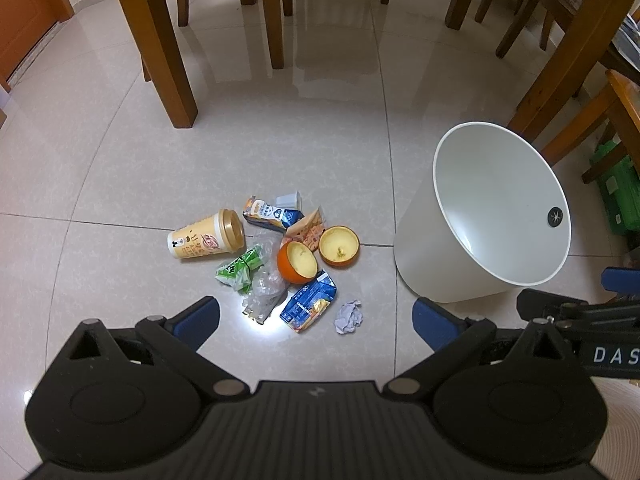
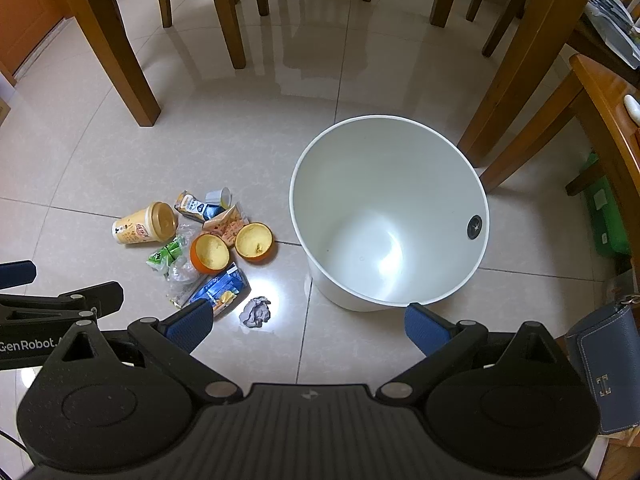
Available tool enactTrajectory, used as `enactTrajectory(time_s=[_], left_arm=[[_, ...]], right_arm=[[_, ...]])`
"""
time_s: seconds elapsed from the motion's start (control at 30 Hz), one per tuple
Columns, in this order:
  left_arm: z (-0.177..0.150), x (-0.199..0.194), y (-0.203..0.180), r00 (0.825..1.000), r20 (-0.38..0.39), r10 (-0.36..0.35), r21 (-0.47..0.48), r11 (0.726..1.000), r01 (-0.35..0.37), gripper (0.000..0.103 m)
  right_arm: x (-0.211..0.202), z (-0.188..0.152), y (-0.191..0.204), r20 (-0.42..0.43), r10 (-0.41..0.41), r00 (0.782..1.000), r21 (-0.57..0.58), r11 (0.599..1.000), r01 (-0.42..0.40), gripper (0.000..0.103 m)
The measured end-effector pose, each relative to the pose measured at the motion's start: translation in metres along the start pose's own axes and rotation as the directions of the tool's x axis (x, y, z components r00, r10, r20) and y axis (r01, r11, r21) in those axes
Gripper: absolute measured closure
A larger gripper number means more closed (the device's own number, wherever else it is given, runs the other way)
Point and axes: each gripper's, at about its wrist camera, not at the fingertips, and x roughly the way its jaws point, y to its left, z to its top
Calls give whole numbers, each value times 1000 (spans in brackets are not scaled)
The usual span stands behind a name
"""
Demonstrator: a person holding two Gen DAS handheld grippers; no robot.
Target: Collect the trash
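Wooden chair legs [image 1: 164, 52] stand on the glossy tiled floor [image 1: 100, 184], a green crate [image 1: 616, 188] to their right.

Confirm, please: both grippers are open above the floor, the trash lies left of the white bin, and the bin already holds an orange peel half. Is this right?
Not quite. The bin is empty; the right wrist view looks straight into it and shows only its bare white bottom. Both orange peel halves lie on the floor in the trash pile, left of the bin. The rest holds: the left gripper and right gripper are open.
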Motion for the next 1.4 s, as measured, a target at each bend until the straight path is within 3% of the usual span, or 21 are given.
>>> enactTrajectory(time_s=[0.63,0.93,1.17,1.4], left_arm=[[2,3,-1,1000,24,16,-20,1000,-15,1],[7,13,-5,997,75,19,4,1000,-19,1],[10,26,-6,991,132,-6,18,1000,3,1],[13,45,-11,986,158,-53,98,994,38,1]], right_arm=[[3,1,1,11,-4,1000,6,1000,4,0],[13,3,1,21,0,1000,8,1000,0,0],[25,7,-2,35,10,999,3,1000,-10,0],[42,12,-11,39,22,999,2,1000,-22,0]])
